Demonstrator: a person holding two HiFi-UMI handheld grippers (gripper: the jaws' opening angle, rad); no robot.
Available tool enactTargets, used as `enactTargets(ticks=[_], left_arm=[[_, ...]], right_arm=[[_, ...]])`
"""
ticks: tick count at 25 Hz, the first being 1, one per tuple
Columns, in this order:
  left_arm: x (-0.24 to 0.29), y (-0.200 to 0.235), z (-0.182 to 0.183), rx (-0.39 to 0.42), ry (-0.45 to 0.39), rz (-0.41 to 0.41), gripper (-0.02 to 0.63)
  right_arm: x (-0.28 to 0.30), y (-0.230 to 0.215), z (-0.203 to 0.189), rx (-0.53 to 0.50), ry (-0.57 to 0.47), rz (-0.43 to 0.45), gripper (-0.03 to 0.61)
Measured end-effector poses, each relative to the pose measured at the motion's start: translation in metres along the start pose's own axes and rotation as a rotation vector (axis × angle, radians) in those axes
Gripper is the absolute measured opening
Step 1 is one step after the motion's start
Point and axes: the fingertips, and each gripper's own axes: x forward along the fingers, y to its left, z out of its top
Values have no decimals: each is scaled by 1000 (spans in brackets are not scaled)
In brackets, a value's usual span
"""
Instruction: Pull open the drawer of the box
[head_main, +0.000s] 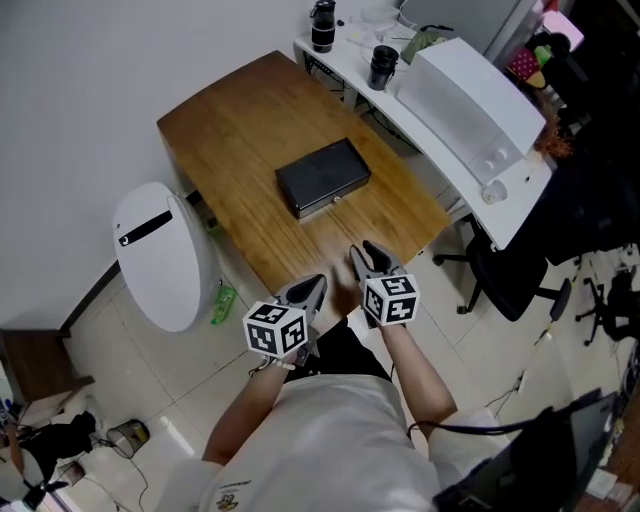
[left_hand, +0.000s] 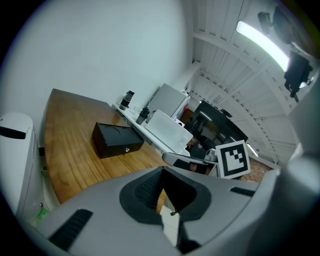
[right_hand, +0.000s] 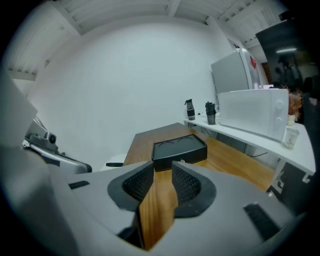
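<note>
A black box (head_main: 323, 177) lies in the middle of the wooden table (head_main: 240, 120), its drawer front with a small knob (head_main: 338, 198) facing me; the drawer looks closed. My right gripper (head_main: 363, 255) hovers over the table's near edge, short of the box, jaws open with nothing between them. In the right gripper view the box (right_hand: 179, 149) sits straight ahead beyond the open gripper (right_hand: 162, 167). My left gripper (head_main: 313, 287) hangs just off the table's near edge, shut and empty. The left gripper view shows the box (left_hand: 116, 139) far ahead of the gripper (left_hand: 162, 175).
A white shelf along the table's right side carries a big white appliance (head_main: 470, 100) and two black cups (head_main: 322, 25). A white lidded bin (head_main: 158, 255) stands left of the table, and a black office chair (head_main: 510, 280) stands at the right. A green bottle (head_main: 224, 300) lies on the tiled floor.
</note>
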Motion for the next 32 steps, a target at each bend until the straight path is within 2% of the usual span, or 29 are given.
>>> enactTargets(ticks=[6, 11, 16, 24, 31, 32], left_arm=[[40, 26, 17, -39, -1, 51, 3], [71, 48, 29, -58, 4, 101, 3], [94, 66, 33, -104, 21, 118, 3], [107, 76, 40, -129, 34, 134, 3], [107, 78, 40, -97, 47, 159, 3], [106, 79, 40, -94, 50, 162, 3]], right_arm=[[77, -33, -8, -61, 77, 3, 87], [131, -53, -12, -71, 123, 23, 98], [170, -67, -23, -77, 186, 25, 98], [201, -78, -42, -97, 261, 13, 98], [212, -82, -44, -89, 288, 11, 96], [213, -82, -44, -88, 293, 9, 71]])
